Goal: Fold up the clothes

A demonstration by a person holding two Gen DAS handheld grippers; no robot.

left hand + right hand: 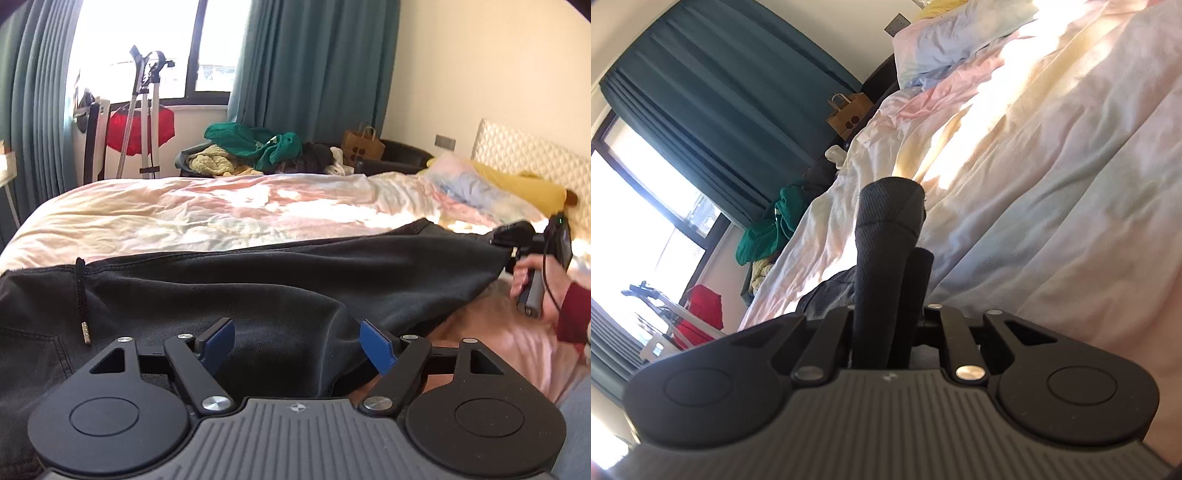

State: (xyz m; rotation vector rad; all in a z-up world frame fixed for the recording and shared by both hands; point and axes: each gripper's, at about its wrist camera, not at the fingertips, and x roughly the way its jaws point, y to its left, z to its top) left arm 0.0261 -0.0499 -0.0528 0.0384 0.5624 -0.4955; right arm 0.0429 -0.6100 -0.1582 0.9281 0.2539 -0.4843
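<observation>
Black sweatpants (258, 280) lie stretched across the near side of the bed, with a black drawstring (82, 295) at the waist on the left. My left gripper (297, 341) is open, its blue pads (376, 347) just above the dark cloth, holding nothing. My right gripper (517, 240) is at the far right end of the pants, held in a hand. In the right wrist view my right gripper (890, 295) is shut on the ribbed leg cuff (886, 221), which sticks up between the fingers.
The bed (221, 210) has a rumpled pastel duvet, with pillows (461, 181) and a white headboard (524, 155) at the right. A pile of clothes (255, 147), a paper bag (364, 144), a red bag (140, 127) and a stand (147, 110) are beyond it by the window.
</observation>
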